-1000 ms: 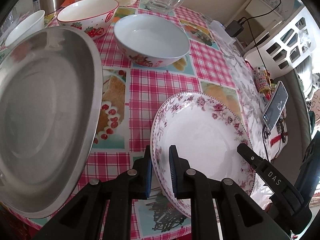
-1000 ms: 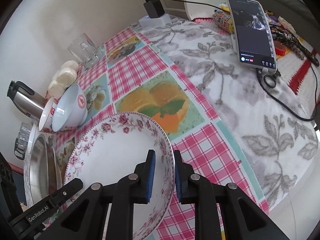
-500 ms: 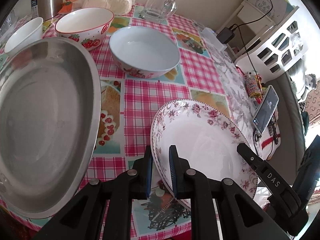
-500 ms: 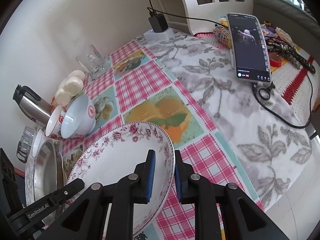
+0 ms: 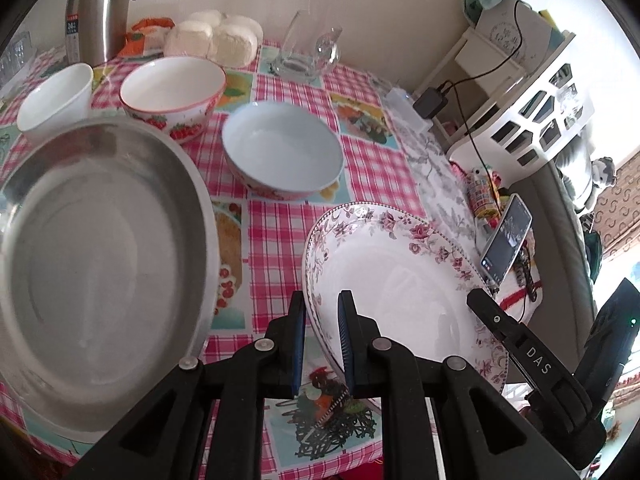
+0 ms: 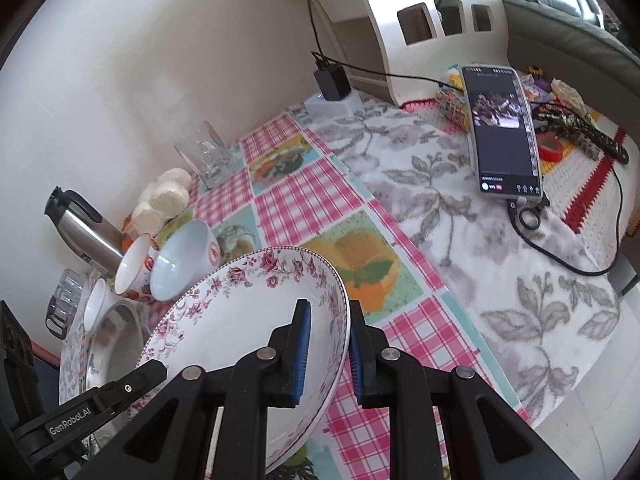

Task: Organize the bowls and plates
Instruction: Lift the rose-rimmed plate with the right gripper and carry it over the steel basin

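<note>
A white plate with a pink floral rim (image 5: 404,280) is held above the checked tablecloth by both grippers. My left gripper (image 5: 322,340) is shut on its left rim. My right gripper (image 6: 326,354) is shut on the opposite rim of the plate (image 6: 240,320); its black body also shows at the right of the left wrist view. A large steel plate (image 5: 96,264) lies to the left. A pale blue bowl (image 5: 282,150), a strawberry bowl (image 5: 172,94) and a small white bowl (image 5: 54,98) stand behind.
A steel thermos (image 5: 96,12), white buns (image 5: 216,38) and a glass jug (image 5: 308,50) stand at the back by the wall. A phone (image 6: 502,132), cables and a white shelf unit (image 6: 420,20) are on the right, over a grey floral cloth.
Both grippers have lifted the floral plate up off the table, and the views have pulled back and higher. The bowls and steel plate have not moved.
</note>
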A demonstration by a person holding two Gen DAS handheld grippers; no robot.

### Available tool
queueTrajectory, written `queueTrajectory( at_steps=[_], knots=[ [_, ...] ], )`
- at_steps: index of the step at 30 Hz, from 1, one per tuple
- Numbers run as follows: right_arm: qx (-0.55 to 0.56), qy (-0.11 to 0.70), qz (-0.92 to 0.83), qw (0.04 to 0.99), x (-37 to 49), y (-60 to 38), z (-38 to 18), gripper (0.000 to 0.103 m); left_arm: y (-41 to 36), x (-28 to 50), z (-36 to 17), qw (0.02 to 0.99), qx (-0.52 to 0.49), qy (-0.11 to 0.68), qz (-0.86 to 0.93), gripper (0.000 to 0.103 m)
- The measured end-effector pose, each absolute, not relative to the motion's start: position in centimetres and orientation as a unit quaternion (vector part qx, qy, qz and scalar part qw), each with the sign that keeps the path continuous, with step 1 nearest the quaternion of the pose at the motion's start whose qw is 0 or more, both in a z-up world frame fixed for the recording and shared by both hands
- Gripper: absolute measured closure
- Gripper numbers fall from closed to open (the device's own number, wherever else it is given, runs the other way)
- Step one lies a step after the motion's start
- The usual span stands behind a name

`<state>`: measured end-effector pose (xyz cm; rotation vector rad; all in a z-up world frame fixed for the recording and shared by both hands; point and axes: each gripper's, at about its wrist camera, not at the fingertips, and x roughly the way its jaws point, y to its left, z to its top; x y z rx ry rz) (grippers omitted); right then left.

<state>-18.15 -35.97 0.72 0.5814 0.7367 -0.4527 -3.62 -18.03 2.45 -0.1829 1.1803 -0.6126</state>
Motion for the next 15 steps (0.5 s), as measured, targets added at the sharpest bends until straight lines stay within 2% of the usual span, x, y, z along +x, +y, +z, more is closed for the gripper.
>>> queueTrajectory(
  at_steps=[15],
  knots=[
    [0.250, 0.353, -0.190, 0.881, -14.9, -31.2, 2.4, 0.084, -12.4, -1.6, 4.1, 0.799, -0.115, 0.527, -0.267, 0.087]
  ],
)
